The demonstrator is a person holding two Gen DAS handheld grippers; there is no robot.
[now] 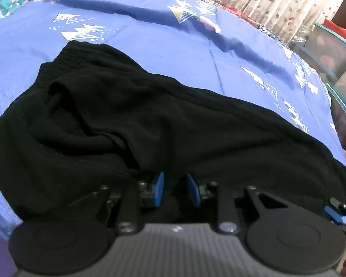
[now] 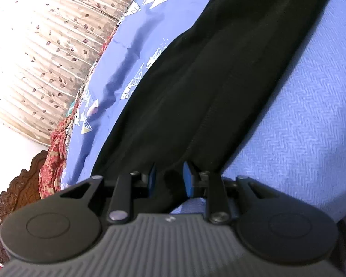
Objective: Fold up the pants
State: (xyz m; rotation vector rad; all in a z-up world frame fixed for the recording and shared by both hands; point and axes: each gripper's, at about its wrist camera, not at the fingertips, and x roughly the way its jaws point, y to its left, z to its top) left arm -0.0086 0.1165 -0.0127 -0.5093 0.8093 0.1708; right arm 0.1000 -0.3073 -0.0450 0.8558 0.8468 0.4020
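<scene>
Black knit pants (image 1: pixel 173 124) lie on a bed covered with a blue printed sheet (image 1: pixel 131 30), and both tools have hold of them at the near edge. In the left wrist view the left tool (image 1: pixel 174 190) has its blue pads set a little apart with dark cloth bunched between them; it appears to be pinching a fold of the garment. Straight ahead of this tool and off to its left sits the waistband end, rumpled, with an elastic rim at the far side. The rest of the fabric runs away to the tool's right.

The right tool (image 2: pixel 168 179) likewise has its pads narrowly apart with black cloth between them, so I judge it is gripping the pants (image 2: pixel 207 80) too. From it, the leg stretches forward and up to the right as one long band, its long axis running nearly along the tool's pointing line. A pale curtain (image 2: pixel 46 46) hangs beyond the bed's far edge.

The coming fold probably turns on that axis: the right hand holds the leg end, the left is nearer the waist, so carrying one end along the length toward the other would halve the garment.
</scene>
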